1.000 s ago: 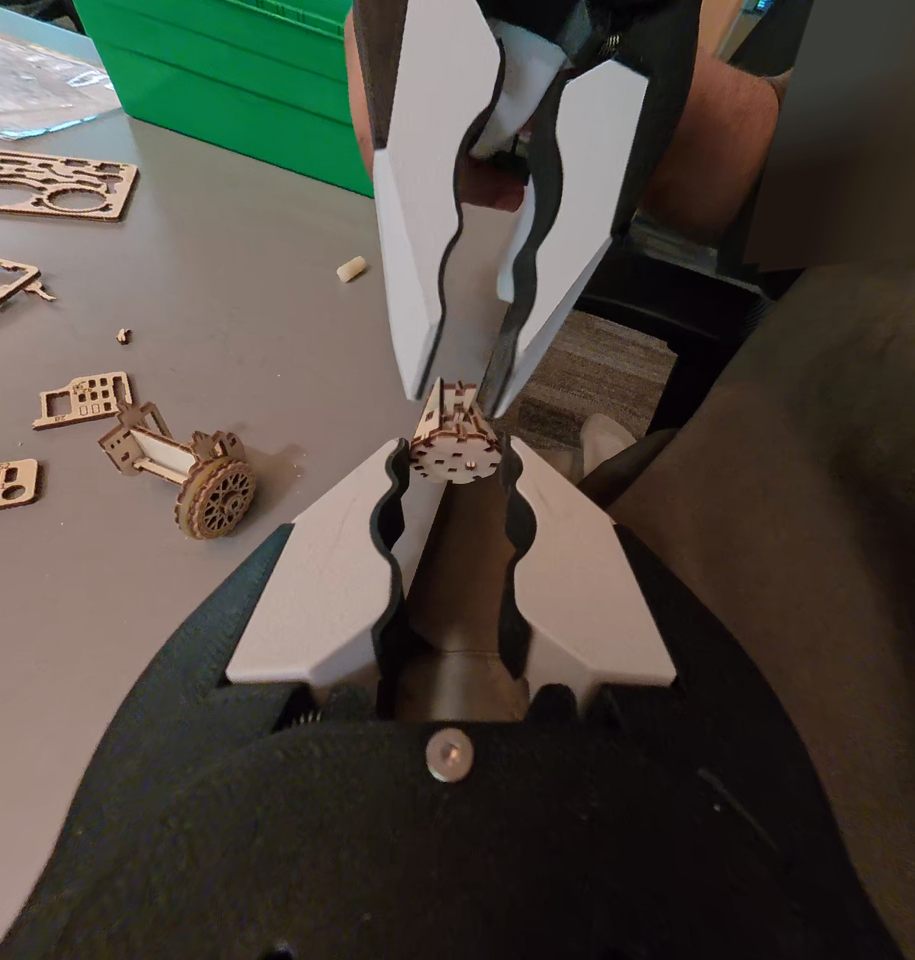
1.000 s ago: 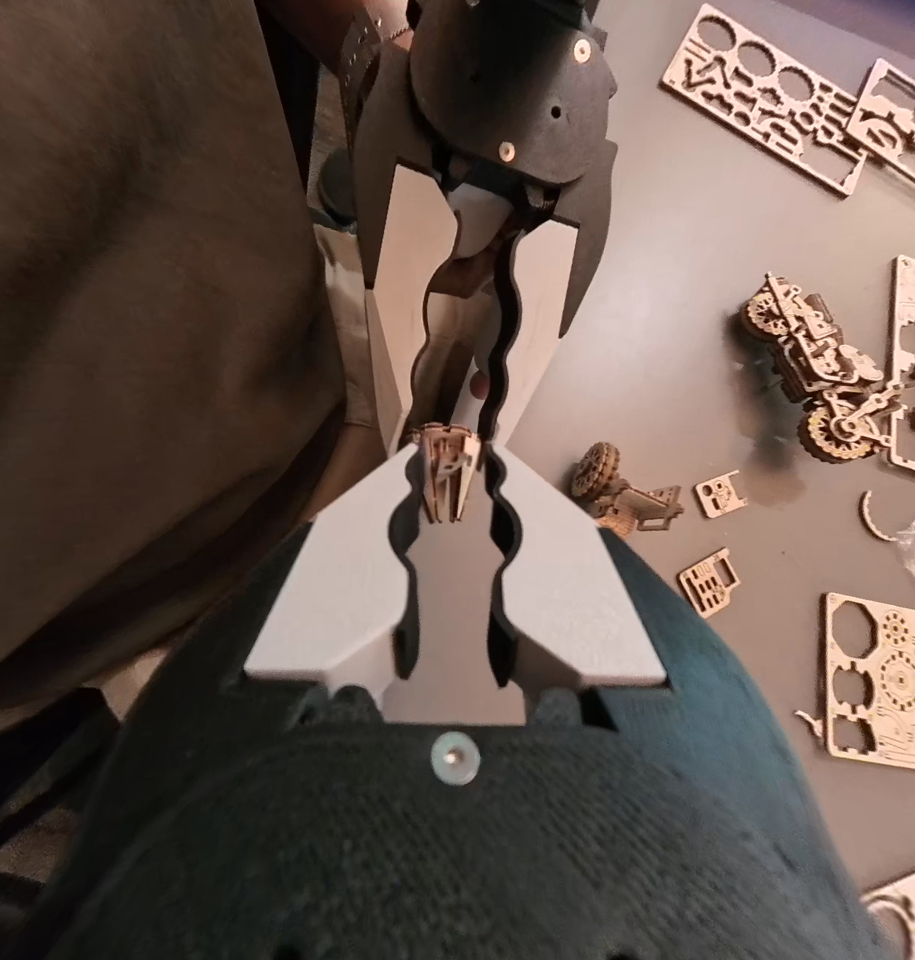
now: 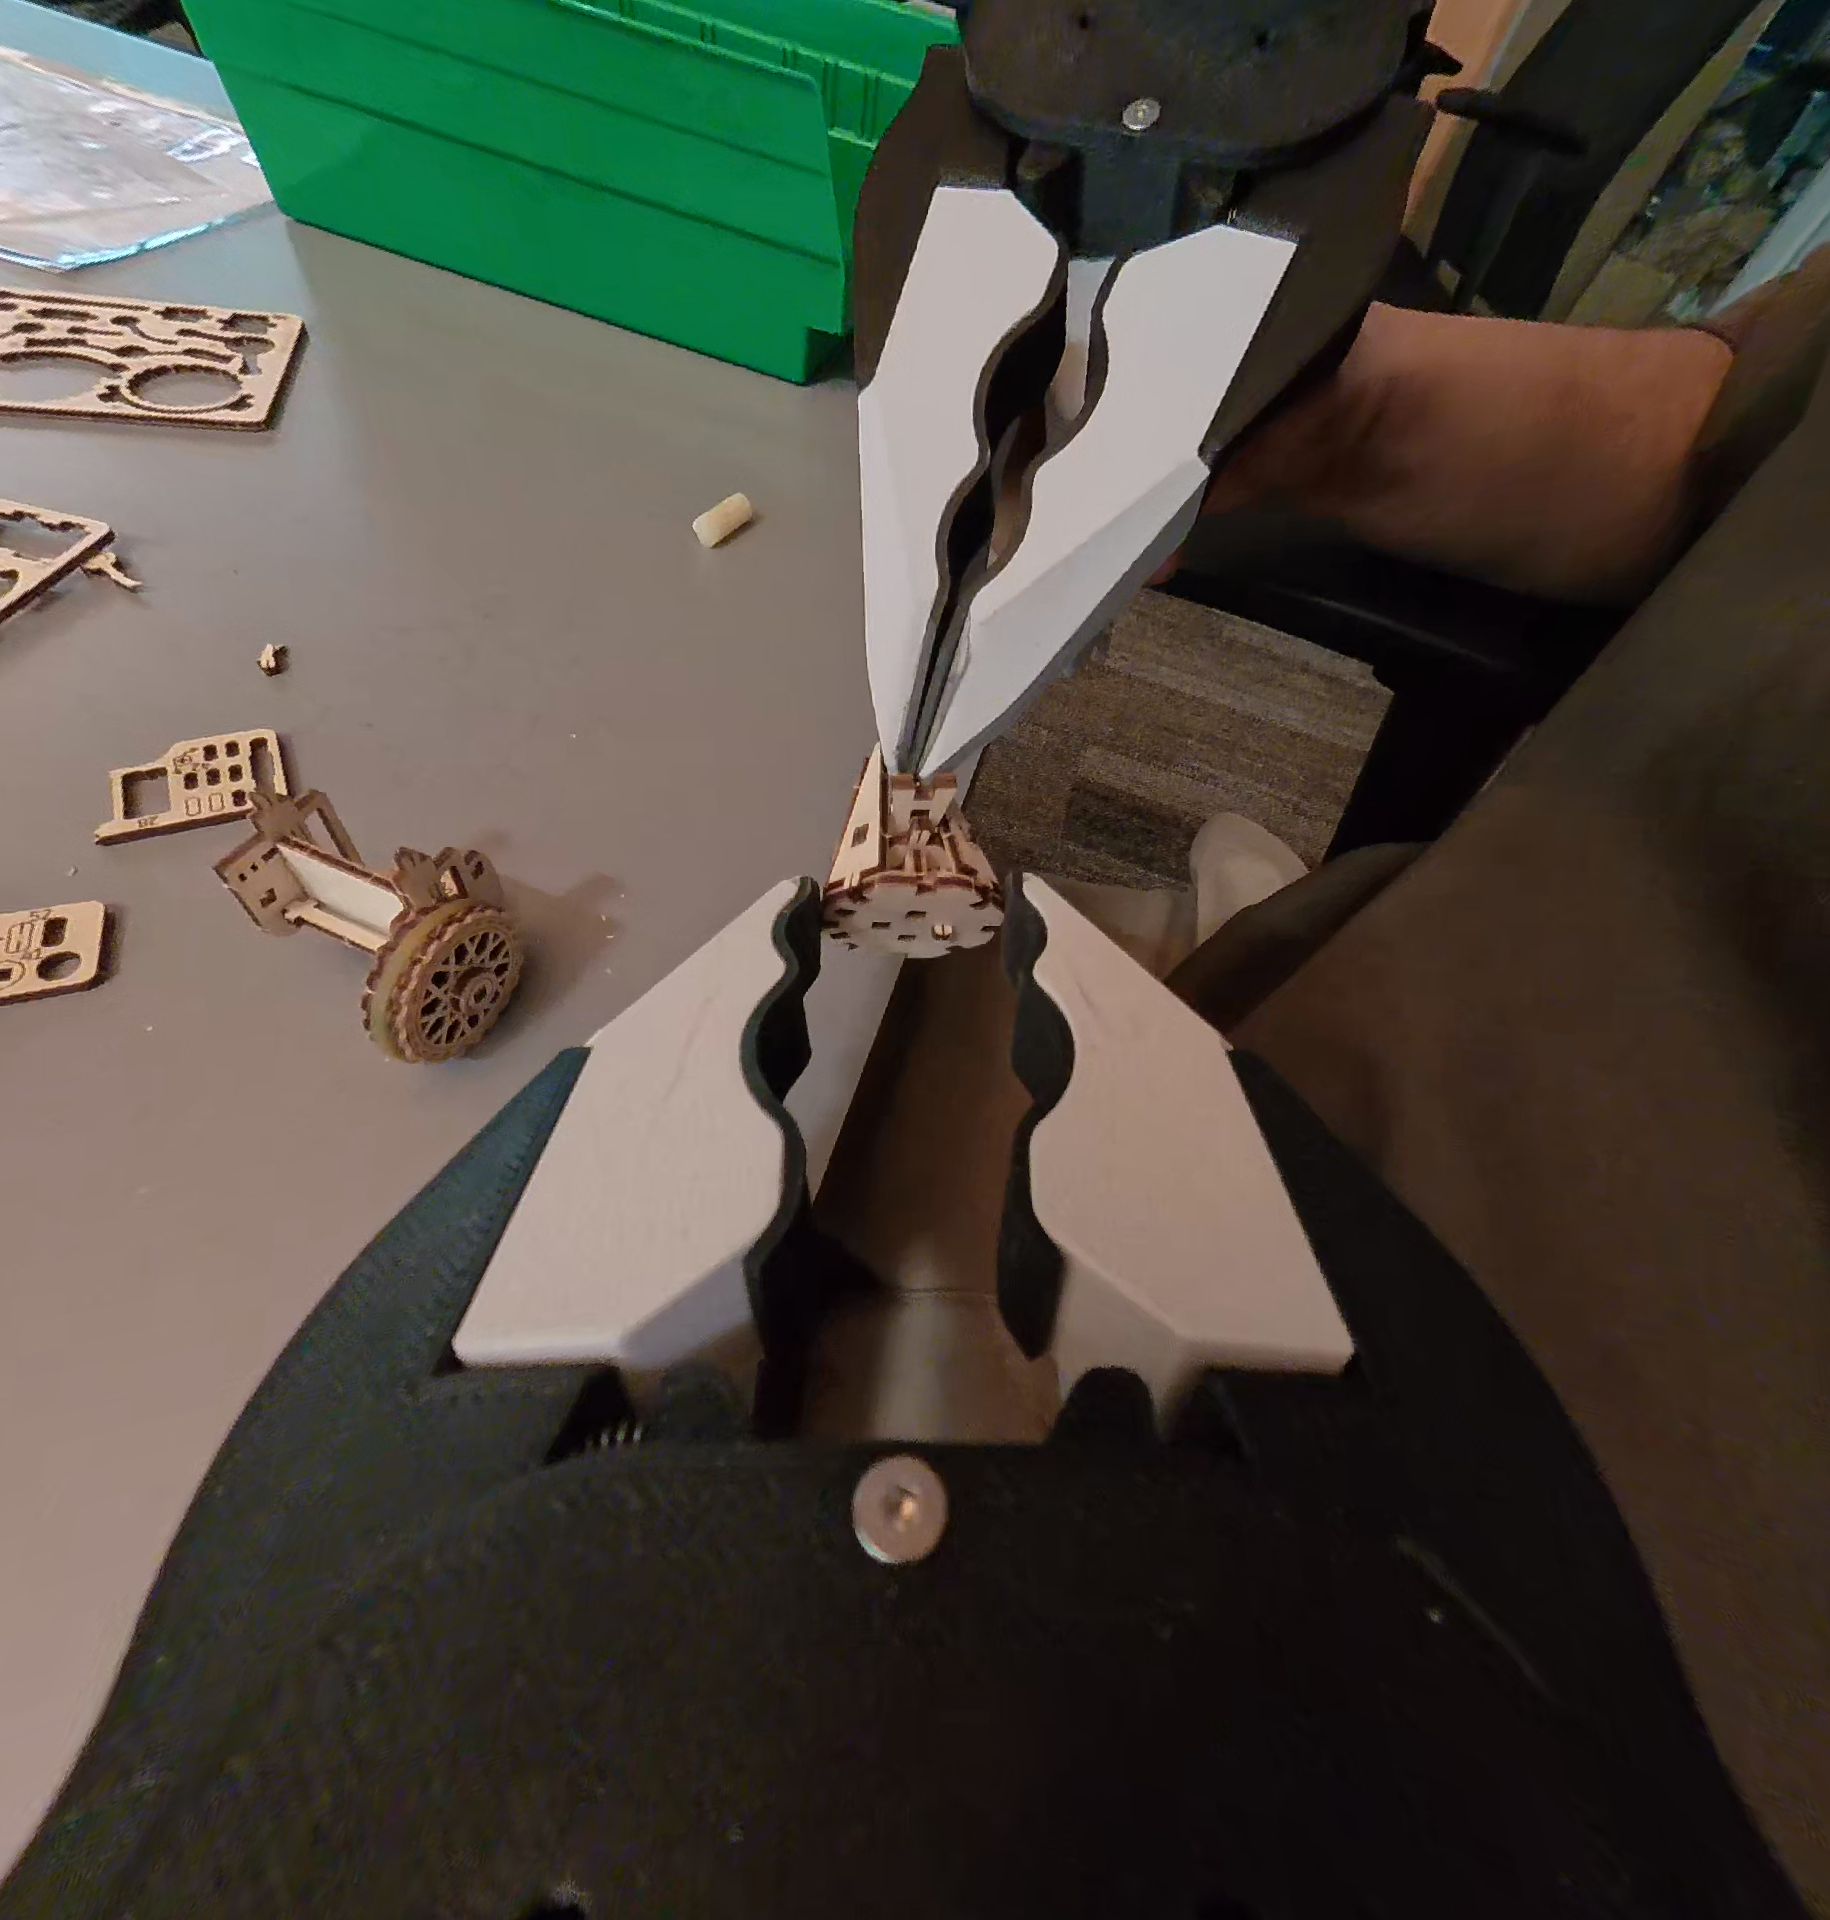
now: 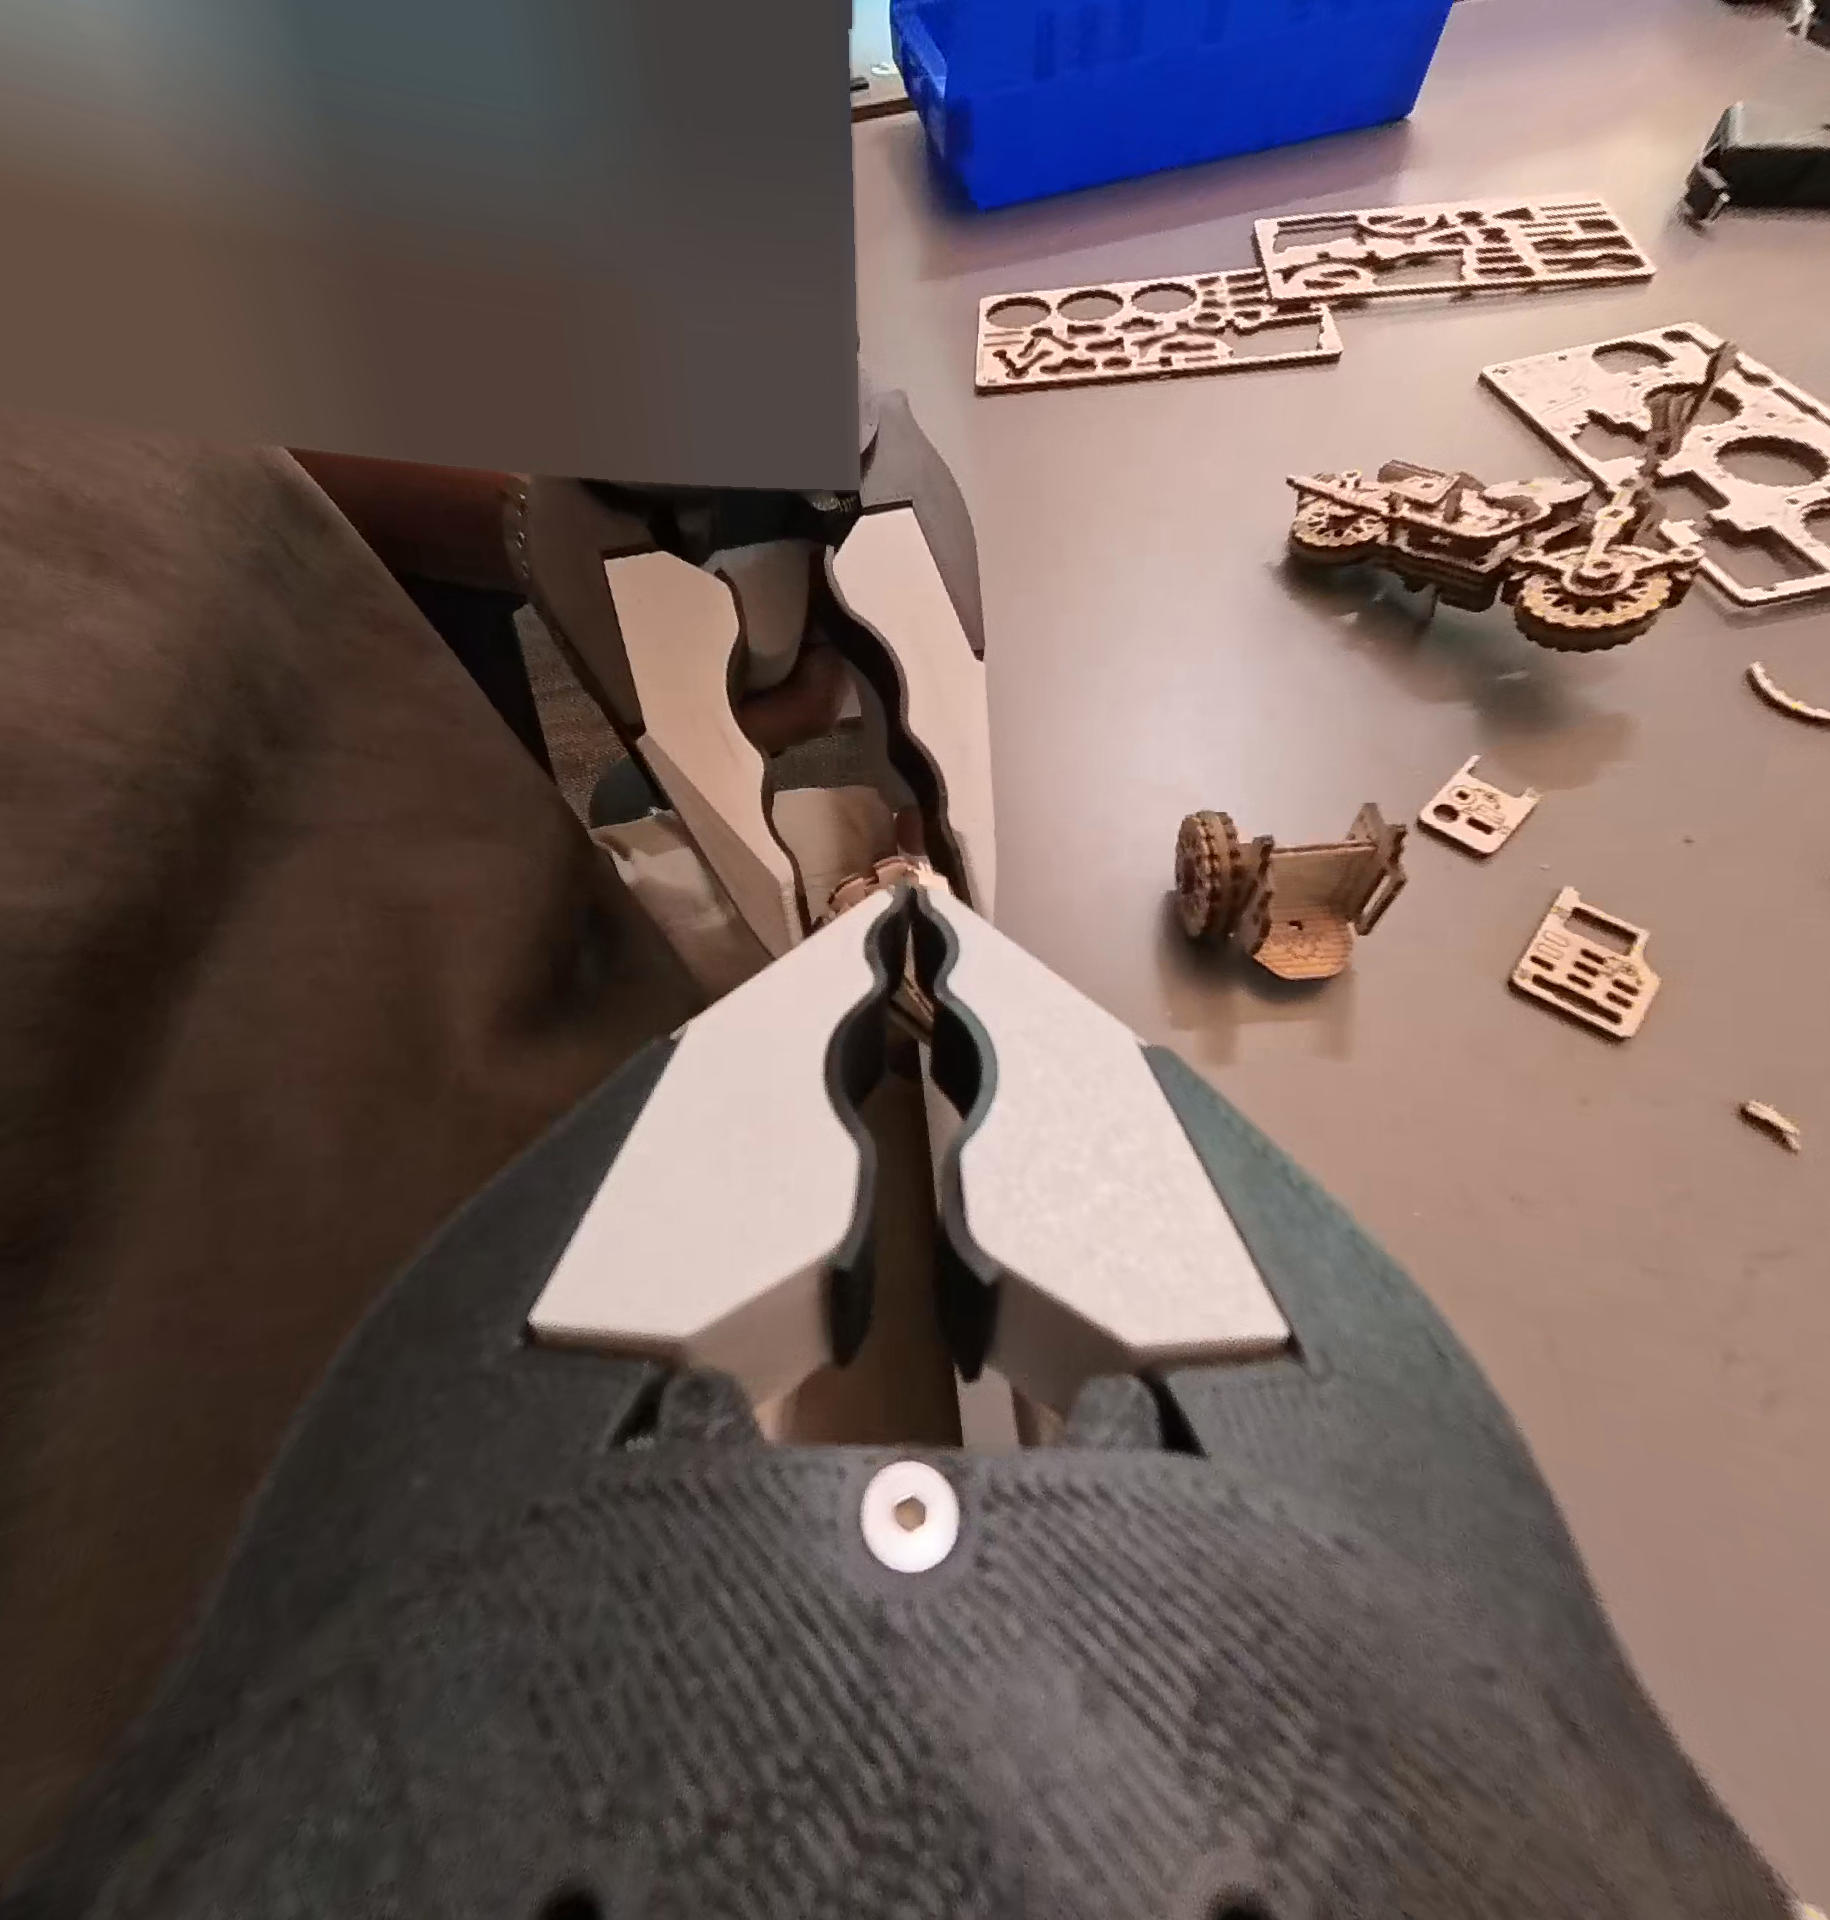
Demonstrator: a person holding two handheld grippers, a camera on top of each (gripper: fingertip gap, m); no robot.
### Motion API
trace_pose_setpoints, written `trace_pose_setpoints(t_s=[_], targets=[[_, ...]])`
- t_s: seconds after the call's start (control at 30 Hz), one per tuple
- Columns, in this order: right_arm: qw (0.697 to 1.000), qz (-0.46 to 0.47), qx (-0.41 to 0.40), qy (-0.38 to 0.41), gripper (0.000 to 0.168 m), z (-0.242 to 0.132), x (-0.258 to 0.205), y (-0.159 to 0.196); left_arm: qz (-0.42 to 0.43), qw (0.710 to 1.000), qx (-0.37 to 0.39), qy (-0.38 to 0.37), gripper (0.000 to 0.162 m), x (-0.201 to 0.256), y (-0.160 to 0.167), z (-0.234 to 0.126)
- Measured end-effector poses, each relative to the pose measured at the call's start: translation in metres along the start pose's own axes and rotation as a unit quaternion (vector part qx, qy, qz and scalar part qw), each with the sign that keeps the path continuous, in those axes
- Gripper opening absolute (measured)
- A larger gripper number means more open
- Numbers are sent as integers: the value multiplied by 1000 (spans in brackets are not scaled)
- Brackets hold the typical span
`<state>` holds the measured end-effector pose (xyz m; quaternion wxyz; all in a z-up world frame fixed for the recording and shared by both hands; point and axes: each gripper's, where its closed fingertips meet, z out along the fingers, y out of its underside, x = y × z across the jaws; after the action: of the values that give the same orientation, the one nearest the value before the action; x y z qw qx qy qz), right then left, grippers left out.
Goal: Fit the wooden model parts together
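The left claw (image 3: 911, 914) grips the wooden subassembly (image 3: 911, 894); above it, the right claw (image 3: 916, 769) pinches its top, fingertips together.

Wooden drum part (image 3: 911, 894): laser-cut plywood, matt, dark-edged. Left gripper (image 3: 911, 914): smooth matt grey plastic fingers, rough black body. Table (image 3: 495, 540): smooth matt grey.

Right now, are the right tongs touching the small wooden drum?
Touching. Left wrist view shows the right tongs shut, tips pinching a tab on top of the wooden drum.

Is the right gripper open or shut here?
Shut: the right gripper has its fingertips pinched on the small wooden assembly.
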<state>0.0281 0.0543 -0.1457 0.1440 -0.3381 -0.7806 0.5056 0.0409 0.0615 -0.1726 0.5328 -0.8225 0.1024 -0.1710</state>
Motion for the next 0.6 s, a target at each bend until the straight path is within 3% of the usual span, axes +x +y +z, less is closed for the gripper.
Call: trace_pose_setpoints(t_s=[0.2, 0.37, 0.53, 0.6], targets=[[1000, 13, 5, -11, 2, 0, 1, 2, -4, 1000, -6, 6, 33, 1, 3, 1], [998, 22, 25, -56, 19, -2, -8, 0, -7, 1000, -6, 15, 33, 3, 4, 2], [997, 4, 1, -71, 19, 3, -14, 9, -2, 1000, -5, 27, 32, 8, 3, 2], [998, -5, 5, -60, 10, 3, -12, 8, 0, 1000, -11, 28, 33, 8, 6, 3]])
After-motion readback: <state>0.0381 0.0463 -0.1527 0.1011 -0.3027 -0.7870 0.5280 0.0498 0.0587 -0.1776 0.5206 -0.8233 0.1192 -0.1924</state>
